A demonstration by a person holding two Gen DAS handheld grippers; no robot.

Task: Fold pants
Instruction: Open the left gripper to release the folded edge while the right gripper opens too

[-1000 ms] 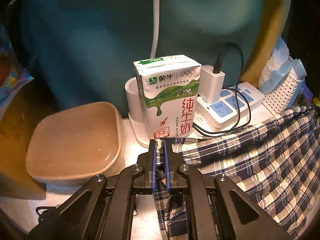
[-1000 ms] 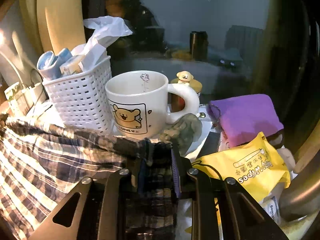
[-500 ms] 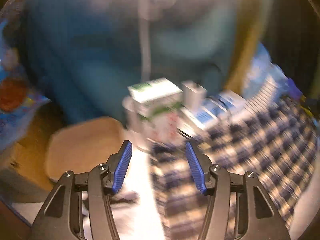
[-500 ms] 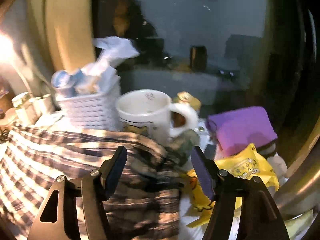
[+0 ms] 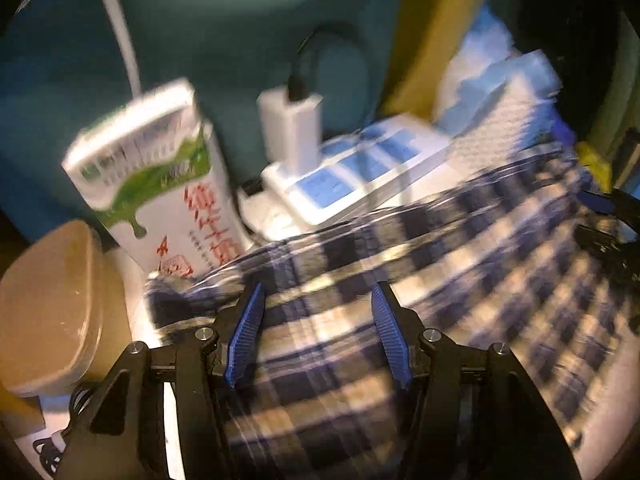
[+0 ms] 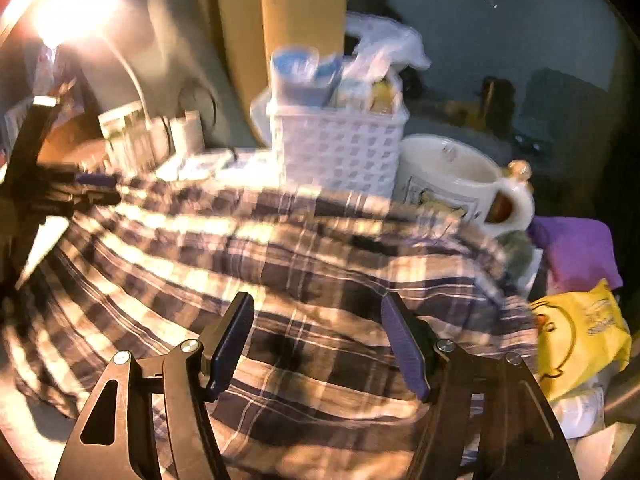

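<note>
The plaid pants point(image 5: 460, 280) lie spread on the cluttered white table, blue and white checked. My left gripper point(image 5: 318, 300) is open and empty above their left edge, its blue pads apart. In the right wrist view the pants point(image 6: 280, 264) fill the middle, folded over in a loose heap. My right gripper point(image 6: 318, 312) is open and empty above their right part. The left gripper shows at the far left of the right wrist view point(image 6: 92, 192). Both views are blurred by motion.
A milk carton point(image 5: 160, 184), a brown lidded box point(image 5: 48, 304) and a white power strip with a charger point(image 5: 352, 176) stand behind the pants' left end. A white basket point(image 6: 340, 148), a bear mug point(image 6: 452, 184), a purple cloth point(image 6: 576, 252) and a yellow wipes pack point(image 6: 580, 328) crowd the right.
Both grippers were shut on the pants' edge a second ago. They have opened, let the cloth drop, and moved back over the pants toward the middle.
</note>
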